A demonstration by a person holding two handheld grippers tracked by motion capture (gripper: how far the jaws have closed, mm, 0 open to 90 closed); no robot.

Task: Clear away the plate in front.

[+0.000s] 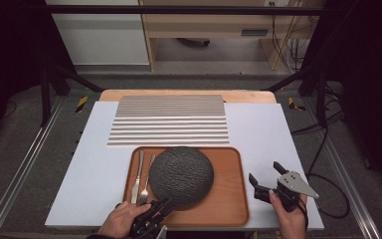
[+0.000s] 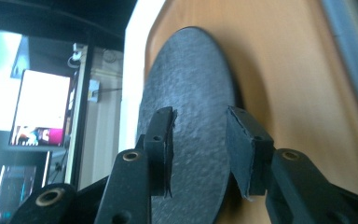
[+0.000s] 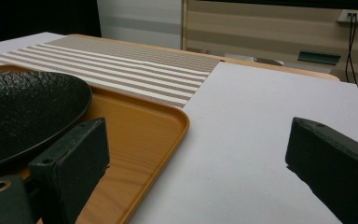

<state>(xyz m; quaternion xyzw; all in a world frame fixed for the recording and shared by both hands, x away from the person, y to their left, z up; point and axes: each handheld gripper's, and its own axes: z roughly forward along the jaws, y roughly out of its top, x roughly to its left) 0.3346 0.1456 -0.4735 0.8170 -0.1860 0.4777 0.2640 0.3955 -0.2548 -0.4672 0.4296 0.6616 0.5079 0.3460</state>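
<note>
A white-topped table [image 1: 258,129] carries a striped grey placemat [image 1: 170,119] at its far middle and, just in front of it, an orange-brown tray [image 1: 229,189] near the front edge.

You see a matt black plate [image 1: 181,175] with a rough, pebbled face on a smooth wood-look tray [image 1: 229,199]. The fork [image 1: 145,185] and knife [image 1: 136,179] look like shiny metal; the striped mat [image 1: 170,120] looks woven.

Dark round textured plate [image 2: 191,121]: near rim behind the jaws, contact unclear.
Silver fork [image 1: 145,186]: tines partly under left hand [image 1: 122,219].
</note>
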